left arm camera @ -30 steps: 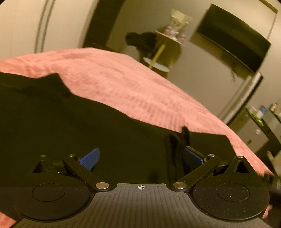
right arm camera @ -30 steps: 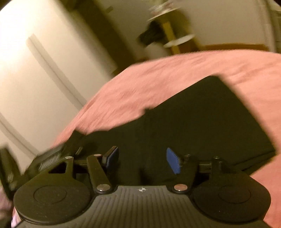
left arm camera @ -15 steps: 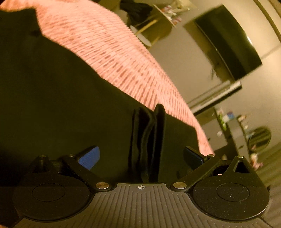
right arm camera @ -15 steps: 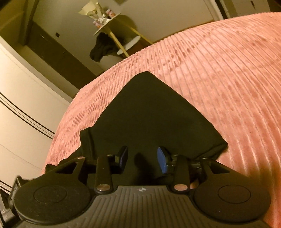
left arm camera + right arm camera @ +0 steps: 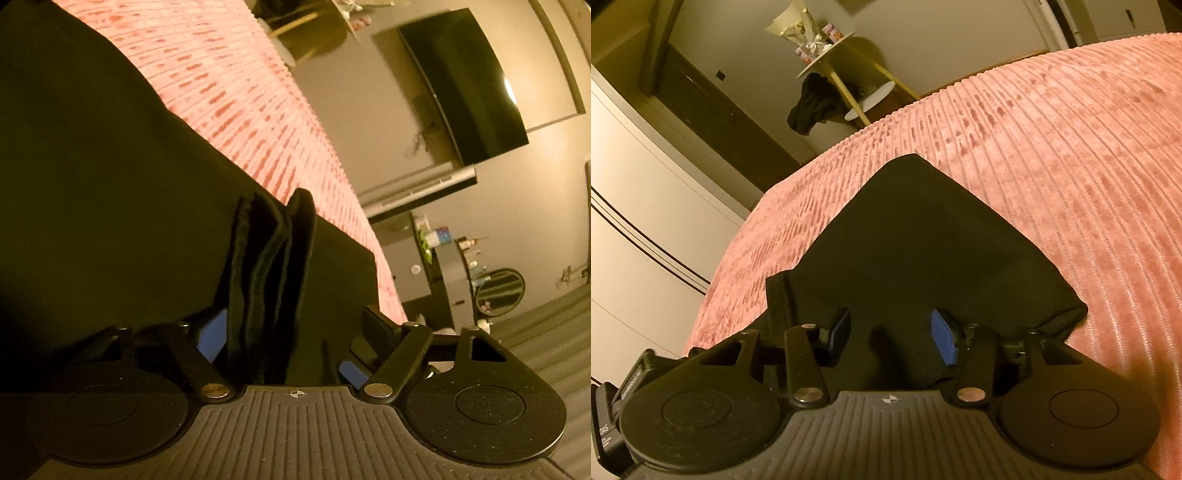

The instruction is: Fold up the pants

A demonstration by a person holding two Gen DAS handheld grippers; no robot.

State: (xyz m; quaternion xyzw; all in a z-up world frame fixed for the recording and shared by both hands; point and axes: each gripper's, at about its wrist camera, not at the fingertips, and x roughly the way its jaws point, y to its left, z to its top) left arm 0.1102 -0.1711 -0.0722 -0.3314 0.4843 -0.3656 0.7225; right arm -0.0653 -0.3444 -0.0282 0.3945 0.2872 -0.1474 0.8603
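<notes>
Pink bedspread (image 5: pixel 1052 155) — black pants (image 5: pixel 916 240) between both hand-held grippers' parted fingers.

Bed: pink ribbed bedspread (image 5: pixel 1052 155)
Wall: dark television (image 5: pixel 465 85) mounted
Corner: round side table (image 5: pixel 827 48), warm dim light

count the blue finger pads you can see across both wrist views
4. Left wrist view: one pad left of the bunched black pants, another low on the right. Right wrist view: one left and one right of the cloth between them.
</notes>
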